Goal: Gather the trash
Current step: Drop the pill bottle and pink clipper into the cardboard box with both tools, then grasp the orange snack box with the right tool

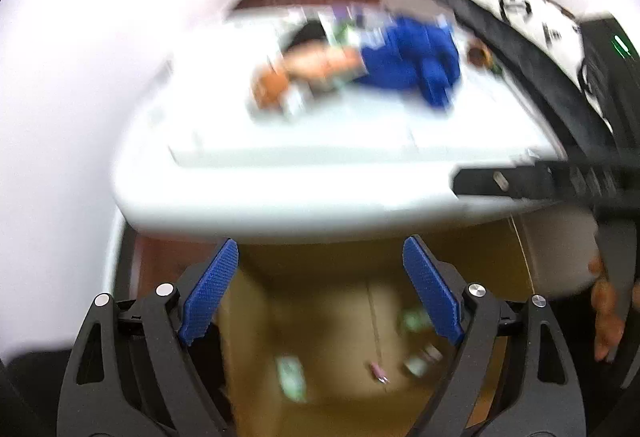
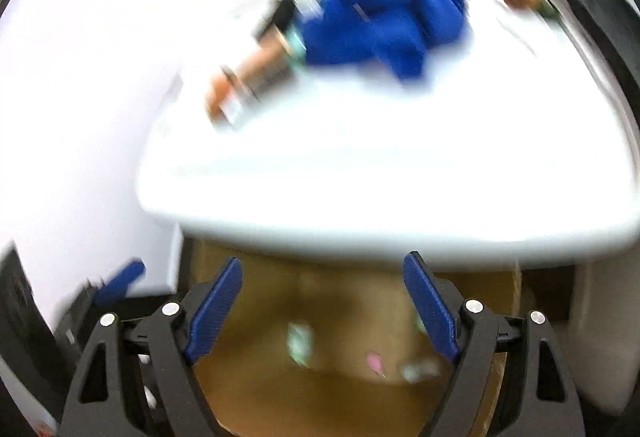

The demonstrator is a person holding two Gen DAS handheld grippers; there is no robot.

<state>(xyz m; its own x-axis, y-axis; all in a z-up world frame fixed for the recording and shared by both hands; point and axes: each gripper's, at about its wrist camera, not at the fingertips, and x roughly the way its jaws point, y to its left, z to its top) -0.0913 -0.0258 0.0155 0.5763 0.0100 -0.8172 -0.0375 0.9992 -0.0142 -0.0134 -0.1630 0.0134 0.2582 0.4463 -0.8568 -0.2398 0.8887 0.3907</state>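
Both views heavily motion-blurred; fine detail not readable.

Left gripper [image 1: 320, 289] — blue pads spread wide, nothing between them. Right gripper [image 2: 322, 307] — same, pads spread wide, gap bare. Both point steeply down over an open cardboard box [image 1: 256, 301] that sits below the near edge of a white table [image 1: 320, 197].

Box floor, left wrist view: a pale green-white scrap [image 1: 291, 377] at 7 o'clock from the gap's centre, a small pink piece [image 1: 378, 371] at 5 o'clock, another pale crumpled scrap [image 1: 420, 357] further toward 4 o'clock. The right wrist view shows the same three: pale scrap [image 2: 300, 345], pink piece [image 2: 374, 361], crumpled scrap [image 2: 416, 369]. So this trash lies inside the box, clear of both grippers. What each scrap is — cannot tell.

At 3 o'clock in the left wrist view, a person's hand [image 1: 608, 313] beside the box, and a black bar-like object [image 1: 540, 181] over the table's right corner.

Far, toward 12 o'clock on the tabletop: an orange-and-brown blurred package [image 1: 304, 73] lying on its side, touching or just beside a heap of blue cloth [image 1: 416, 61]. A small brown round object [image 1: 478, 55] sits at the cloth's 3 o'clock.
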